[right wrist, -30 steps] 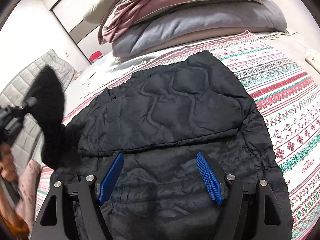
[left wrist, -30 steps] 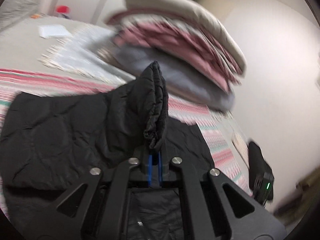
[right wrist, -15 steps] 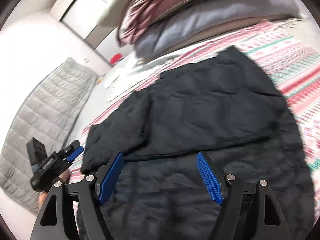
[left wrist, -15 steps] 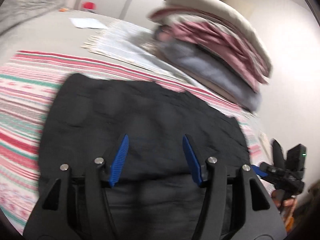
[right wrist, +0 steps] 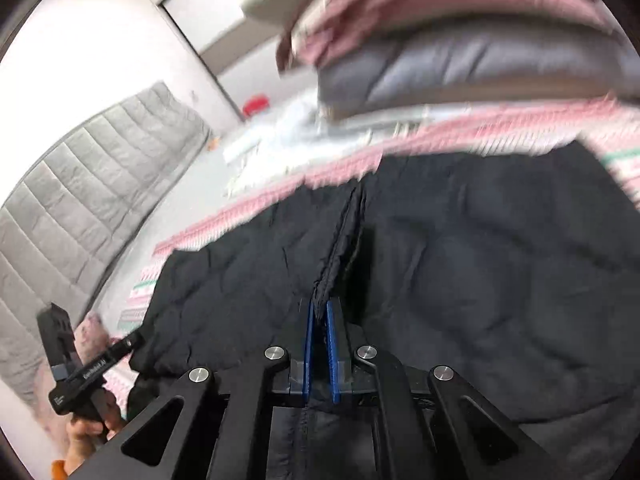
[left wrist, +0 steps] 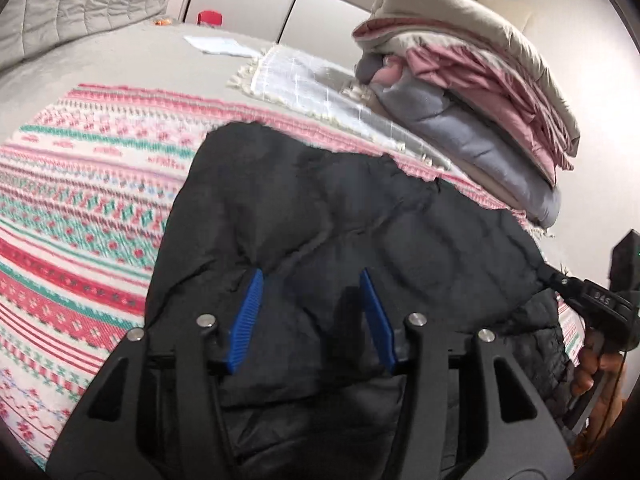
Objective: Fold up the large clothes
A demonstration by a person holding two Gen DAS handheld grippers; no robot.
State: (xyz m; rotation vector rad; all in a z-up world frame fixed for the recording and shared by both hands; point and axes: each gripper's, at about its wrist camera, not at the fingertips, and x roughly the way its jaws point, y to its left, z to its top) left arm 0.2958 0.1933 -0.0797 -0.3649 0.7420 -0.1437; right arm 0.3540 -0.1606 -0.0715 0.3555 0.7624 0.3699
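Note:
A black quilted jacket [left wrist: 360, 208] lies spread on a patterned blanket [left wrist: 80, 200]. My left gripper [left wrist: 310, 276] hovers over the jacket's near part. Its jaws are closing, the blue pads stand apart, and the fabric lies under them without being pinched. In the right wrist view my right gripper [right wrist: 320, 306] is shut on a raised ridge of the jacket [right wrist: 500, 260], which runs away from the pads. Each gripper also shows in the other's view: the right gripper [left wrist: 592, 304] at the jacket's right edge, the left gripper [right wrist: 92, 368] at its left edge, each held by a hand.
A tall stack of folded bedding [left wrist: 480, 92] in beige, pink and grey stands behind the jacket. A white fringed cloth [left wrist: 304, 84] lies beside it. A grey quilted headboard [right wrist: 80, 200] lines the left side, and a red object [left wrist: 209, 18] sits far back.
My left gripper let go of the jacket fold it held up, opened, and sank toward the jacket. My right gripper went from open to shut on a ridge of fabric.

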